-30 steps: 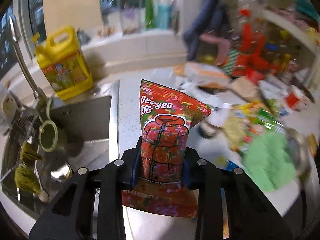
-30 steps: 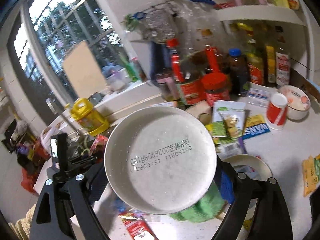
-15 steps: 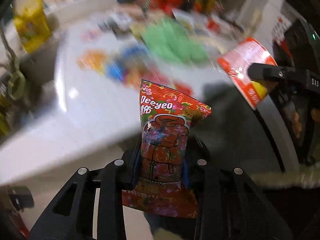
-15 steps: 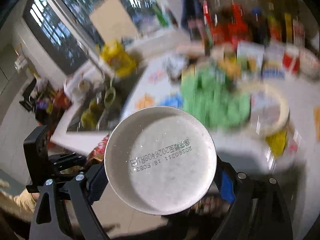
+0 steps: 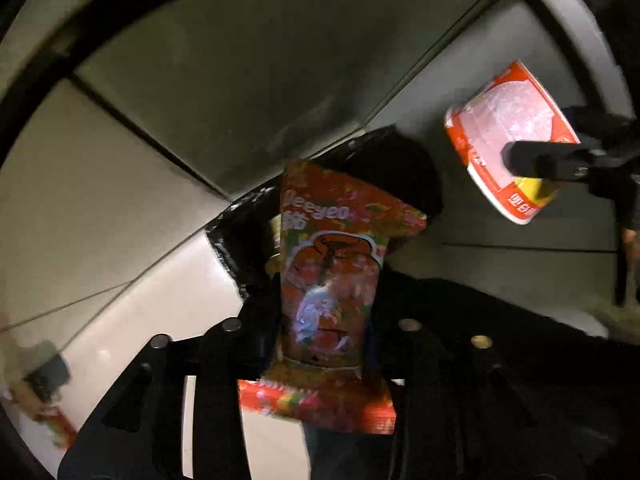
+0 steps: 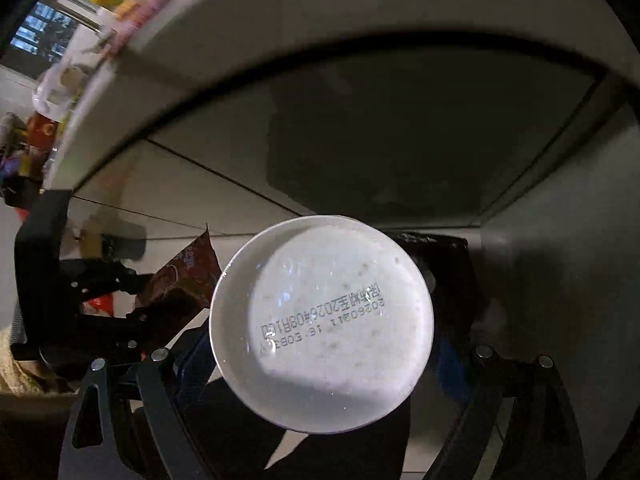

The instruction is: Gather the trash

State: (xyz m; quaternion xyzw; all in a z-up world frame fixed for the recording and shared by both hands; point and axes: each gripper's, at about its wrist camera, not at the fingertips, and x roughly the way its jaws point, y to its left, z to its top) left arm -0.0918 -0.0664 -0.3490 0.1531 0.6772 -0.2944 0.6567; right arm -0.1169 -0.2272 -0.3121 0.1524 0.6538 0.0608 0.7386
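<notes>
The left gripper [image 5: 326,308] was clamped on a crinkled, glossy snack packet [image 5: 330,280], red and orange with a floral print and a jacket drawn on its front. Its jaws pinched the packet at the waist, so the flat top corner stood upright and the sealed bottom hem flared out below the fingers. The lettering on the packet was softened by blur.

Behind the packet sat a trash bin lined with a black plastic bag [image 5: 400,168], its shiny, wrinkled rim showing on either side; the opening itself was mostly hidden by the packet. The bin stood on pale, smooth floor tiles [image 5: 100,184] crossed by dark grout lines, below a grey cabinet front [image 5: 260,64].

The right gripper [image 6: 320,328] was closed on a round paper instant-noodle cup [image 6: 322,324]. In the right wrist view only its white, slightly concave base showed, printed with a dotted date code, and it covered much of the bag's mouth. In the left wrist view the same cup [image 5: 510,140] appeared side-on, red and white with a yellow patch, one black finger across it; its print was unreadable. It hung near the bin, to the right of the packet.

A blurred object at the lower left edge of the left view could not be made out.
</notes>
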